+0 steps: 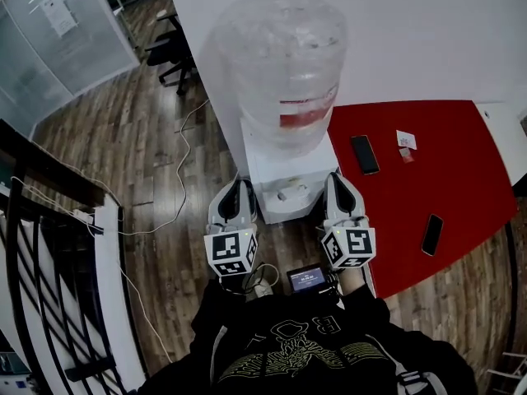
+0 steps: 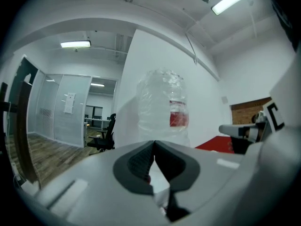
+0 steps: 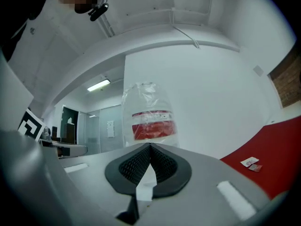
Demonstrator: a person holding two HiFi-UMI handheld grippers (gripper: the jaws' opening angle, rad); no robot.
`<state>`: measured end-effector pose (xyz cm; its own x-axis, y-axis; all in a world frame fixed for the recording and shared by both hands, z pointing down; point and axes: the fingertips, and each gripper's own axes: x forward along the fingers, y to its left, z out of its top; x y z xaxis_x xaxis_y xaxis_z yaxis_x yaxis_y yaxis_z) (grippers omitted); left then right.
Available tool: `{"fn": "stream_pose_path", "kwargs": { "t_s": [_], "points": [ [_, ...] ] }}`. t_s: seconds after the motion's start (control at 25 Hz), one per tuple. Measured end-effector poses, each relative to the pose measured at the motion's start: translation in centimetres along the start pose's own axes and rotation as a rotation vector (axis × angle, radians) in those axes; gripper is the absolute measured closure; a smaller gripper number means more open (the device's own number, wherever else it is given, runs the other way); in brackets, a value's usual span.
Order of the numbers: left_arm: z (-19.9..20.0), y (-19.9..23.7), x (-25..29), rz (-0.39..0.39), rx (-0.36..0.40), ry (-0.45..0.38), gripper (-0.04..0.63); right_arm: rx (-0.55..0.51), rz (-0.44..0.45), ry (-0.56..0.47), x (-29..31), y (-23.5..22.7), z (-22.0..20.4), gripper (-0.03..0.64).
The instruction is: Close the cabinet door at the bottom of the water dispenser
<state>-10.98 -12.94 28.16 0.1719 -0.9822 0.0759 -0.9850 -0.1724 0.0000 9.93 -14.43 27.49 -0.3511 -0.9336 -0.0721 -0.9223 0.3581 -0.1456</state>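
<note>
Water dispenser (image 1: 280, 183) sits dead ahead of both tongs, its white body between their tips in the head view; the bottom cabinet door is hidden below the bottle (image 1: 280, 64). Left tongs (image 2: 154, 147) and right tongs (image 3: 149, 149) are both pressed together, pinching nothing, pointing level at the bottle. Red bench (image 1: 449, 179) lies right of the right tongs, carrying two phones (image 1: 365, 154).

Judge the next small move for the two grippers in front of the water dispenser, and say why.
Probably lower the left gripper and right gripper down the front of the dispenser. Both are shut and empty and point level at the bottle. The cabinet door shows in no view, so it likely lies below them.
</note>
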Motion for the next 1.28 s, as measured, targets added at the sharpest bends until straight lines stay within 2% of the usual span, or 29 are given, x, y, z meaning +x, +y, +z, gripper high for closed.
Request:
{"fn": "stream_pose_path", "kwargs": {
  "t_s": [0.32, 0.52, 0.8, 1.28],
  "points": [
    [0.1, -0.5, 0.3, -0.013, 0.023, -0.002, 0.588, -0.078, -0.010, 0.017, -0.5, 0.7, -0.2, 0.618],
    [0.3, -0.7, -0.1, -0.014, 0.048, -0.003, 0.588, -0.067, -0.007, 0.040, -0.2, 0.9, -0.7, 0.618],
    [0.5, -0.1, -0.6, 0.004, 0.052, -0.007, 0.588, -0.052, 0.016, 0.039, -0.3, 1.7, -0.9, 0.618],
    [0.3, -0.1, -0.7, 0.007, 0.057, -0.005, 0.588, -0.053, 0.005, 0.042, -0.4, 1.4, -1.1, 0.618]
  ]
}}
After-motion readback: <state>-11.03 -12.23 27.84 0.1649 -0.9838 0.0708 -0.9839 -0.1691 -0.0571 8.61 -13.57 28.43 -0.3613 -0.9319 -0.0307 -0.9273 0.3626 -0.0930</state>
